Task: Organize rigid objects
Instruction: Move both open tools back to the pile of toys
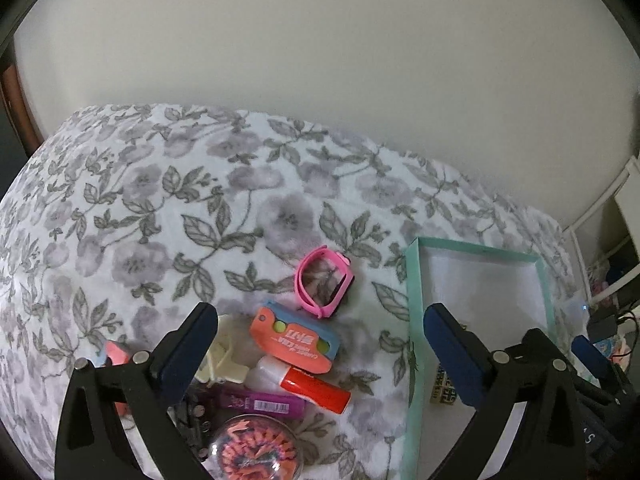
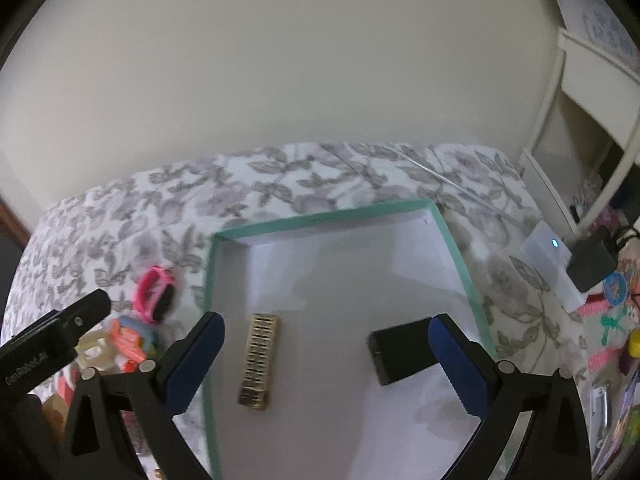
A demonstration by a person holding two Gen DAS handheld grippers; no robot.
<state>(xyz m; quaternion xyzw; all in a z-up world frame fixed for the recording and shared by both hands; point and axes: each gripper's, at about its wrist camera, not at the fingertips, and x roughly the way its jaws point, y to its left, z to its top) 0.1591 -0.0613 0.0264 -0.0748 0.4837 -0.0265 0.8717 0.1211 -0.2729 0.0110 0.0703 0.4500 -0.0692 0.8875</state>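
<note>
Both my left tongs [image 1: 320, 350] and right tongs [image 2: 326, 354] gape apart, empty. The gold block [image 2: 260, 360] and black box [image 2: 400, 350] lie in the teal tray [image 2: 320, 216]; the pink watch [image 1: 324, 286] rests beside it.

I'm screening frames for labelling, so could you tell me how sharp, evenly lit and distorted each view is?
Left wrist view: strong fisheye bending, dark corners, pink wristband fairly sharp. Right wrist view: same bending, softer; the patterned block in the teal-rimmed box looks slightly smeared, with faint shadows on the box floor.

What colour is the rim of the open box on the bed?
Mint green, around a white inside; the box shows best in the right wrist view.
</note>
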